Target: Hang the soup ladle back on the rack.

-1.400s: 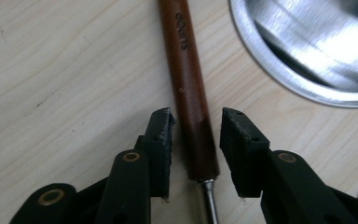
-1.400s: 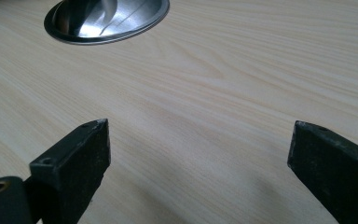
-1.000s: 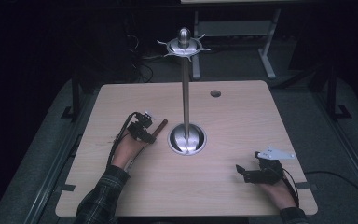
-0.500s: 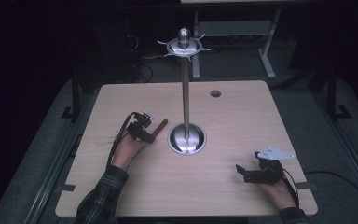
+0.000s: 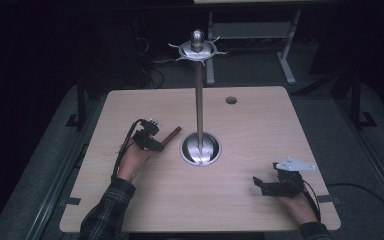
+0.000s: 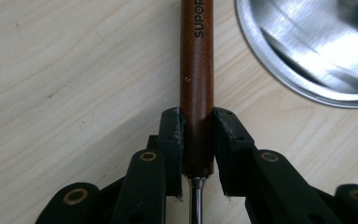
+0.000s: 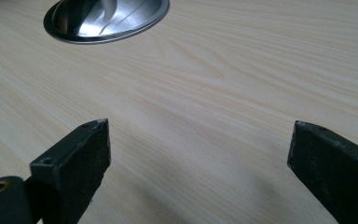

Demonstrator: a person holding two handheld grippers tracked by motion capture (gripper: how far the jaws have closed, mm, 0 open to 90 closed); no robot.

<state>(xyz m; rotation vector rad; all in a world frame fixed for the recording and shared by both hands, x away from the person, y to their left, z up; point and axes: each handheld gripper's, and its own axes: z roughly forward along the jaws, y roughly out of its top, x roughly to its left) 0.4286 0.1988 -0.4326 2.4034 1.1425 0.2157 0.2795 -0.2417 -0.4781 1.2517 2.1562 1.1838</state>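
Firstly, at the left side, the left gripper [image 5: 150, 139] has its two black jaws pressed on a brown wooden handle [image 6: 196, 84], near the end where a thin metal shank [image 6: 196, 203] comes out between them. The handle goes forward from the jaws and carries the printed letters "SUPOR". Just beyond the jaws and to their right lies the round steel base [image 6: 314, 44] of a tall metal stand [image 5: 199, 85], close beside the handle on the light wooden table [image 5: 260, 130]. More to the right, the right gripper [image 5: 269, 186] rests low on the table with its jaws wide apart and nothing between them; the base is well ahead of its left jaw.
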